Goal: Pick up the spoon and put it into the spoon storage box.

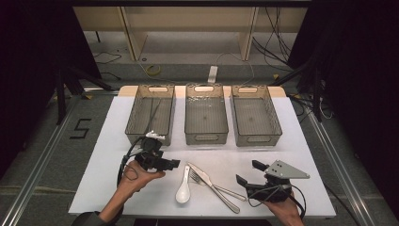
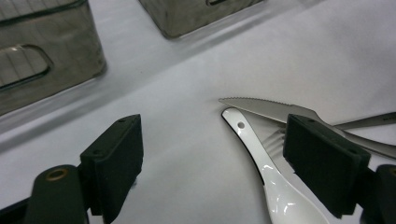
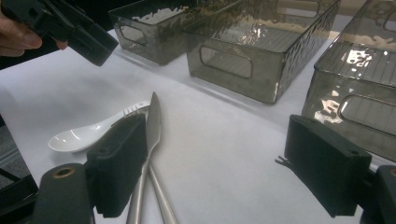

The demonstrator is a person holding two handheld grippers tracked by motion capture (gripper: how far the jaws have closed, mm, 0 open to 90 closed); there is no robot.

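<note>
Probably to sort them into the three bins (image 1: pixel 205 115) at the upper middle, the spoon (image 1: pixel 183 190), knife (image 1: pixel 211 186) and fork (image 1: pixel 221 188) lie together at the lower centre, between the left gripper (image 1: pixel 175 164) and the right gripper (image 1: pixel 245 172), both released with jaws wide apart and holding nothing.

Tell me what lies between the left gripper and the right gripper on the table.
In the high view, between left gripper and right gripper: a white spoon, fork and knife, the fork and knife crossing.
</note>
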